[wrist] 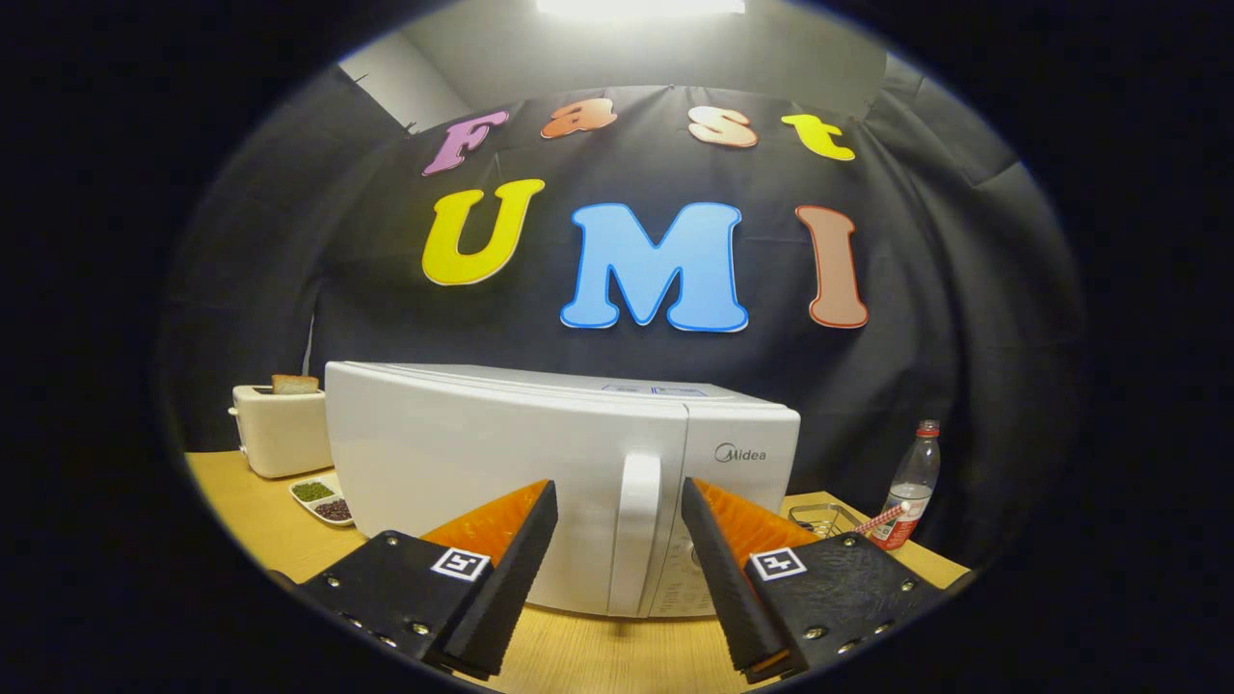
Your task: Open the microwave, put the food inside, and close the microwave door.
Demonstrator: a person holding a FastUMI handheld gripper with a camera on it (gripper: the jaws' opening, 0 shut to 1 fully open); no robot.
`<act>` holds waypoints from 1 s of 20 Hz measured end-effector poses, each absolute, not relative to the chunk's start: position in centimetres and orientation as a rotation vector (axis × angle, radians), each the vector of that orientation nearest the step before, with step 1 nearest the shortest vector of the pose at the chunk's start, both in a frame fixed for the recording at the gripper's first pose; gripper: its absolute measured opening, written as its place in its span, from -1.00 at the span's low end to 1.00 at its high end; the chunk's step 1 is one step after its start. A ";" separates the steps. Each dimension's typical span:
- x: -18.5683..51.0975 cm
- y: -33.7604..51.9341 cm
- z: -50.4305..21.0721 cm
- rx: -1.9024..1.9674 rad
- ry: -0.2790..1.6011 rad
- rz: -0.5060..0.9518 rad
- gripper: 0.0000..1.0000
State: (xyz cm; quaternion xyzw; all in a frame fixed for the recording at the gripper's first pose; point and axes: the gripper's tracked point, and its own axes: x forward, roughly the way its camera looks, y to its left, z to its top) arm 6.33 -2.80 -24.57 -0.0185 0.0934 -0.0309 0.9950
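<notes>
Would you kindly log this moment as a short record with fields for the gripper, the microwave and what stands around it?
gripper: gripper open, fingers either side of the door handle, not visibly touching
microwave: white microwave, door shut, vertical handle between the fingers
left of microwave: toaster with a bread slice in it; divided dish of beans
right of microwave: water bottle; metal tray
surface: wooden table

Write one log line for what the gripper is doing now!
gripper: open, handle between fingers, ungrasped | microwave: door shut
</notes>
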 end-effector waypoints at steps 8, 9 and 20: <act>7.7 -4.5 -28.1 -0.001 0.275 -0.099 0.13; 7.9 -4.4 -28.5 0.001 0.284 -0.100 0.13; 8.5 -3.6 -29.7 0.019 0.295 -0.116 -0.49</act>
